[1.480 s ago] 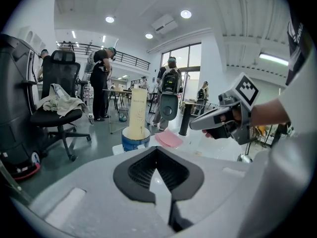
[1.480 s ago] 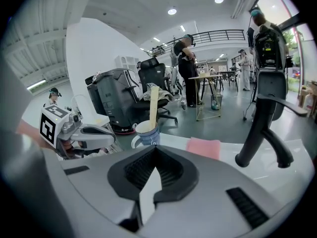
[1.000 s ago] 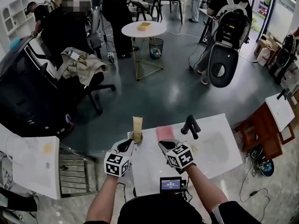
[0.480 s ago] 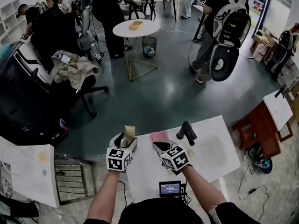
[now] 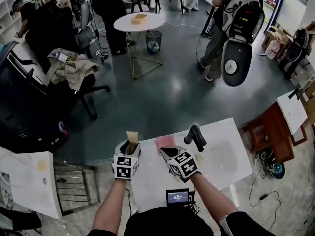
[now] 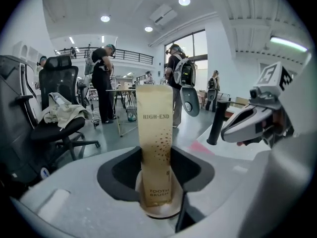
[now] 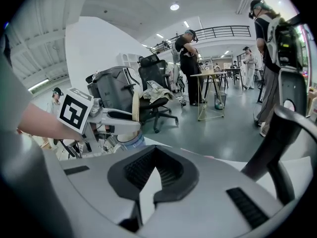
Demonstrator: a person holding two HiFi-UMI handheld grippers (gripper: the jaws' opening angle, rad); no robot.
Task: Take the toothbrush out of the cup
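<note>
Boxed toothbrush (image 6: 154,133) stands upright in cup (image 6: 159,214) at far-left corner of counter (image 5: 216,156). L gripper (image 6: 156,175): jaws apart either side of the box, just been closing, no clear squeeze on it. R gripper (image 7: 151,180) alongside, jaws together, empty.

Table: white (image 5: 219,173), with a flat top.
Cup: (image 6: 160,214) stands on the table, between the jaws of the left gripper (image 5: 129,149).
Pink cloth: (image 5: 165,141) lies flat on the table, just in front of the right gripper (image 5: 165,153).
Black bent post: (image 5: 196,135) stands up from the table, ahead of the right gripper and a bit to its right.
</note>
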